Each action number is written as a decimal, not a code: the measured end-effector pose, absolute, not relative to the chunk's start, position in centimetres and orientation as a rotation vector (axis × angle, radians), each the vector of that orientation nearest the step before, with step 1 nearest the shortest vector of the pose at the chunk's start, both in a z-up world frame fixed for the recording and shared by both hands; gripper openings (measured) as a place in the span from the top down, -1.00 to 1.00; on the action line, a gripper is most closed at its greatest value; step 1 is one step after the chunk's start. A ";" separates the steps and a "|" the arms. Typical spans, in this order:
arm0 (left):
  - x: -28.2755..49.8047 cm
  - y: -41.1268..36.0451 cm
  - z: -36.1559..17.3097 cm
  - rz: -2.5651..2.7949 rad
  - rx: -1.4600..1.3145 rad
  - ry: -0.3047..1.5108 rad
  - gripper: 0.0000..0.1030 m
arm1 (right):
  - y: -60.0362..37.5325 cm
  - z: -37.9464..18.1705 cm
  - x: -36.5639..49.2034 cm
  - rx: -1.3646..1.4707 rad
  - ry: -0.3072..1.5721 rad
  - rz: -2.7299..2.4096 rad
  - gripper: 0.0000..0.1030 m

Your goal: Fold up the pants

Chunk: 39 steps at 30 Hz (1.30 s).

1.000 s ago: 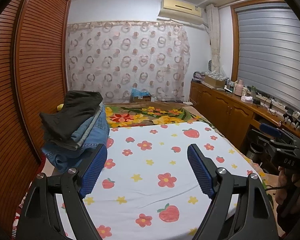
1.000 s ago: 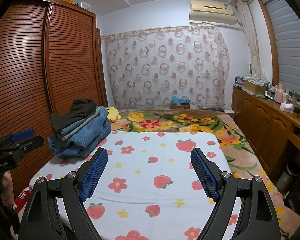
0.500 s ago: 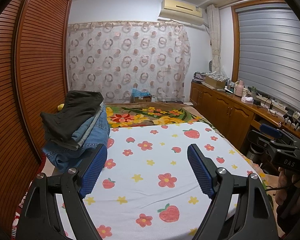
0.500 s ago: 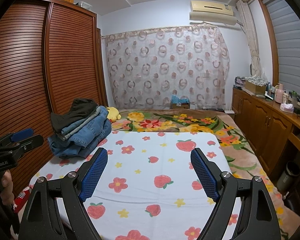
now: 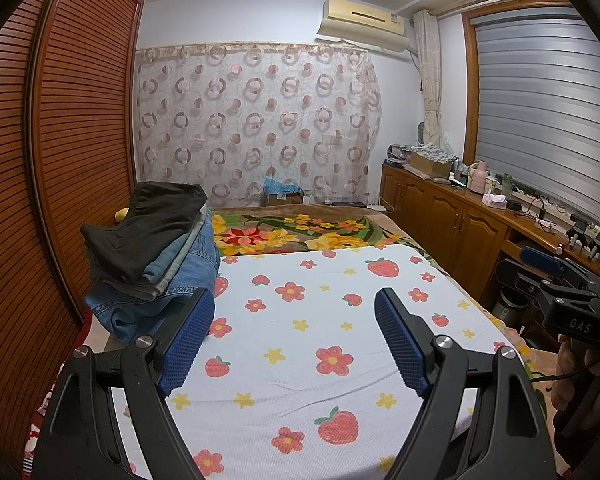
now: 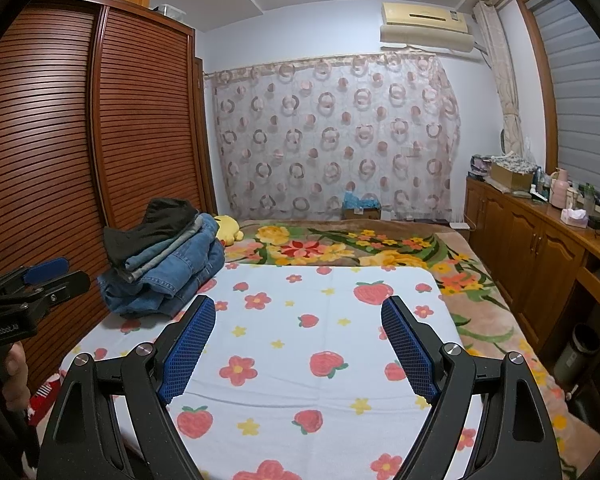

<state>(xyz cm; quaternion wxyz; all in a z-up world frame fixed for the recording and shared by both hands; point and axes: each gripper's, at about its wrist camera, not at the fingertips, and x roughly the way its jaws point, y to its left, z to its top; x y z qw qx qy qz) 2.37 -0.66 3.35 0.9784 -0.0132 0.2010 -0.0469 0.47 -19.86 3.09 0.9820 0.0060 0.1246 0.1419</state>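
A pile of pants [image 5: 156,256] [image 6: 164,264] lies at the left side of the bed: a dark pair on top, blue jeans beneath. My left gripper [image 5: 294,300] hangs open over the white flower-and-strawberry sheet [image 5: 320,344], its left pad close to the pile's near edge, nothing between its blue pads. My right gripper [image 6: 298,308] is also open and empty above the sheet [image 6: 300,344], to the right of the pile. Each gripper shows at the edge of the other's view, held in a hand: the right one [image 5: 556,276], the left one [image 6: 32,280].
A slatted wooden wardrobe [image 5: 40,160] runs close along the bed's left. A flowered blanket [image 5: 300,236] covers the bed's far part, with a yellow plush toy [image 6: 228,226]. A wooden cabinet [image 6: 532,240] with small items lines the right wall. A bin [image 6: 578,354] stands on the floor.
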 end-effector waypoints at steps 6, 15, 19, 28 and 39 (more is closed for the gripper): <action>2.4 -0.7 3.3 -0.094 -0.027 0.405 -0.61 | -20.0 3.0 0.5 0.009 0.248 0.288 -0.68; 2.3 -0.6 3.3 -0.095 -0.027 0.404 -0.61 | -20.0 2.9 0.5 0.007 0.248 0.288 -0.68; 2.3 -0.6 3.3 -0.094 -0.027 0.404 -0.61 | -20.0 2.9 0.5 0.007 0.247 0.288 -0.68; 2.3 -0.6 3.2 -0.094 -0.024 0.403 -0.61 | -20.0 2.9 0.5 0.006 0.249 0.288 -0.68; 2.3 -0.6 3.2 -0.094 -0.026 0.402 -0.61 | -20.0 3.0 0.7 0.003 0.248 0.289 -0.68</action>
